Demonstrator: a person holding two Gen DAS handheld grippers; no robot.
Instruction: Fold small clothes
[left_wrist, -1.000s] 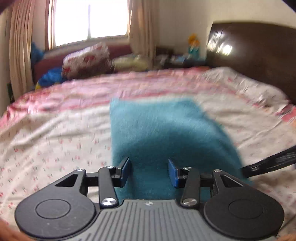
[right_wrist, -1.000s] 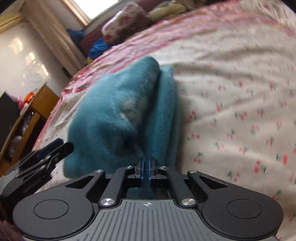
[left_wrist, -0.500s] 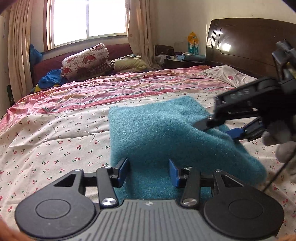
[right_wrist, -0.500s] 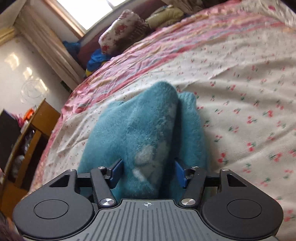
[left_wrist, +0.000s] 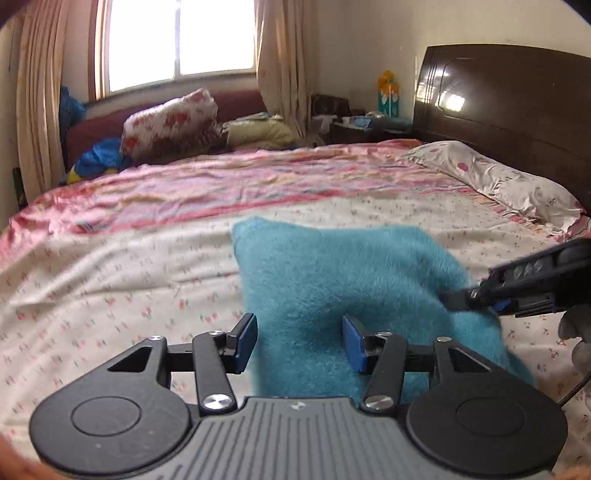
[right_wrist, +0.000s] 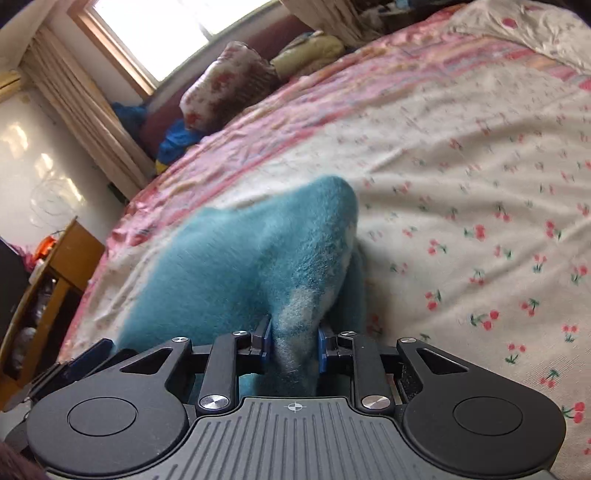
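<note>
A fuzzy teal garment (left_wrist: 347, 280) lies folded on the bed, its near edge under my left gripper (left_wrist: 299, 341), which is open with the cloth between its blue pads but not pinched. In the right wrist view the same garment (right_wrist: 240, 258) bunches up, with a pale patch near the pads. My right gripper (right_wrist: 293, 345) has its jaws closed partway on a thick fold of it. The right gripper also shows in the left wrist view (left_wrist: 517, 291), at the garment's right edge.
The bed (left_wrist: 110, 280) has a cherry-print sheet and a pink striped cover (left_wrist: 221, 184) farther back. A pillow (left_wrist: 498, 177) lies by the dark headboard (left_wrist: 509, 103). Bundles of bedding (left_wrist: 170, 122) sit under the window. A wooden shelf (right_wrist: 48, 280) stands left of the bed.
My right gripper opened half a second ago and has now closed on a thick fold of the garment. It has also dropped lower at the garment's right edge. My left gripper stays open.
</note>
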